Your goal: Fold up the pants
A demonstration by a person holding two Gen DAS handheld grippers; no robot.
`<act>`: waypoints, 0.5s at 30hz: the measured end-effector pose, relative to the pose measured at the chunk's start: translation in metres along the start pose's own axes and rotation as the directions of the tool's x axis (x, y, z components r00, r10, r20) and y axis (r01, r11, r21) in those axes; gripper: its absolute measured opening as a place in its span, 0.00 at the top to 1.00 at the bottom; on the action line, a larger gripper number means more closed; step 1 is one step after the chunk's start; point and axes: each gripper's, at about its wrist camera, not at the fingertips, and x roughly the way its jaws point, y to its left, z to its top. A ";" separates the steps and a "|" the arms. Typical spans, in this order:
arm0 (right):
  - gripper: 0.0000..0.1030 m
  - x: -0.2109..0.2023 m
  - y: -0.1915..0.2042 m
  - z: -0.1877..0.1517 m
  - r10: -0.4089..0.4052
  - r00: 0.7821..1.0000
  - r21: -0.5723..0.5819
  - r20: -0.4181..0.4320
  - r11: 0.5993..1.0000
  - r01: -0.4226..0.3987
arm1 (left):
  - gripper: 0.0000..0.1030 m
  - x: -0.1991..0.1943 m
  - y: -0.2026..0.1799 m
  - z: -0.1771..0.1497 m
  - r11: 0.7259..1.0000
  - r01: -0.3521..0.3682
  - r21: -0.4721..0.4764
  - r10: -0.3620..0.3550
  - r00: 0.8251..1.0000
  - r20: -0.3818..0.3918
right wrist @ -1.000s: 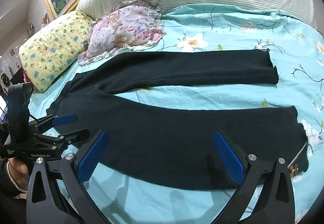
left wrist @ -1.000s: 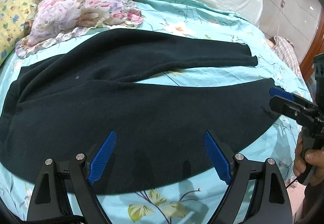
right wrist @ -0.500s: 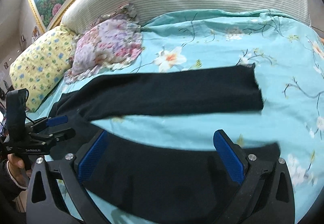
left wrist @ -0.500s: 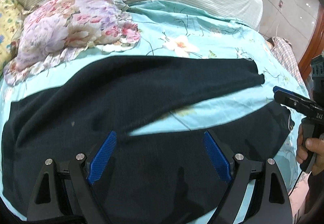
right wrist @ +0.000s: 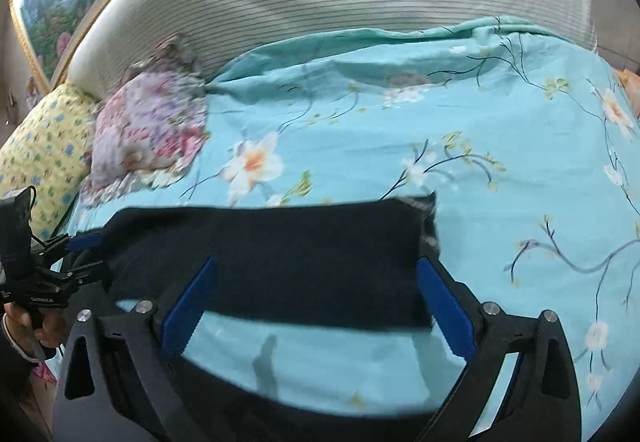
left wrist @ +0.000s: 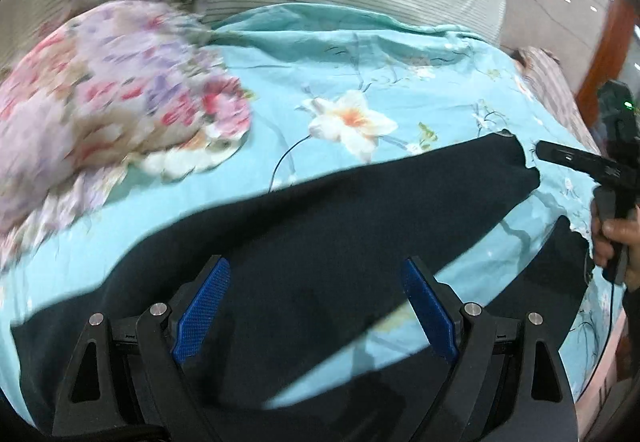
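Black pants (left wrist: 320,242) lie flat across a turquoise floral bedspread (left wrist: 360,62), legs apart in a V. In the right wrist view the far leg (right wrist: 280,254) runs across with its cuff (right wrist: 426,226) near my right fingertip. My left gripper (left wrist: 316,302) is open and empty above the upper far leg. My right gripper (right wrist: 316,302) is open and empty above the far leg's cuff end. The near leg lies under both grippers, mostly hidden. Each gripper also shows in the other's view: the right one (left wrist: 576,162), the left one (right wrist: 80,254).
A floral pillow (left wrist: 100,102) lies at the back left, a yellow pillow (right wrist: 40,154) beside it. A striped headboard (right wrist: 340,2) stands behind. The bed's right edge (left wrist: 600,322) drops off by a plaid cloth (left wrist: 548,82).
Both grippers have moved forward over the near leg toward the far leg; the far leg now sits low in both views. Both stay open.
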 end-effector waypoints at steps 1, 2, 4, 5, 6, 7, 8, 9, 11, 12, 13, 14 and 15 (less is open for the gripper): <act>0.07 0.005 -0.006 0.005 -0.005 1.000 0.010 -0.008 1.000 0.005 | 0.14 0.003 0.001 0.006 1.000 0.000 0.009 0.000 1.000 0.000; 0.09 0.009 -0.011 0.009 -0.011 1.000 0.017 -0.017 1.000 0.012 | 0.14 0.008 0.003 0.014 1.000 0.006 0.029 -0.006 1.000 0.000; 0.12 0.019 -0.021 0.018 -0.019 0.999 0.036 -0.034 0.999 0.020 | 0.14 0.017 0.004 0.027 0.996 0.054 0.065 -0.054 0.999 -0.007; 0.16 0.024 -0.026 0.021 -0.020 0.999 0.044 -0.042 0.999 0.022 | 0.14 0.020 0.004 0.031 0.995 0.068 0.075 -0.067 0.998 -0.012; 0.17 0.028 -0.030 0.024 -0.021 0.998 0.052 -0.051 0.998 0.023 | 0.14 0.027 0.005 0.038 0.993 0.080 0.089 -0.078 0.997 -0.021; 0.18 0.032 -0.035 0.027 -0.025 0.998 0.058 -0.061 0.998 0.029 | 0.14 0.033 0.006 0.043 0.991 0.094 0.099 -0.091 0.995 -0.032; 0.18 0.036 -0.039 0.029 -0.031 0.997 0.063 -0.069 0.997 0.035 | 0.14 0.038 0.006 0.047 0.988 0.107 0.107 -0.103 0.994 -0.044; 0.19 0.039 -0.044 0.030 -0.035 0.996 0.070 -0.078 0.997 0.041 | 0.14 0.046 0.008 0.052 0.987 0.110 0.117 -0.104 0.993 -0.057; 0.20 0.044 -0.050 0.032 -0.035 0.996 0.079 -0.087 0.996 0.042 | 0.14 0.060 0.009 0.057 0.984 0.121 0.130 -0.111 0.990 -0.085; 0.20 0.046 -0.053 0.033 -0.032 0.995 0.085 -0.091 0.996 0.040 | 0.14 0.066 0.010 0.059 0.983 0.125 0.131 -0.113 0.989 -0.098; 0.21 0.049 -0.056 0.033 -0.027 0.995 0.090 -0.097 0.995 0.036 | 0.14 0.074 0.011 0.061 0.984 0.118 0.136 -0.103 0.989 -0.110; 0.22 0.051 -0.057 0.034 -0.023 0.994 0.094 -0.103 0.995 0.033 | 0.14 0.080 0.011 0.063 0.983 0.117 0.141 -0.100 0.988 -0.122; 0.22 0.054 -0.059 0.034 -0.017 0.994 0.096 -0.108 0.995 0.028 | 0.14 0.087 0.011 0.063 0.981 0.125 0.148 -0.104 0.985 -0.141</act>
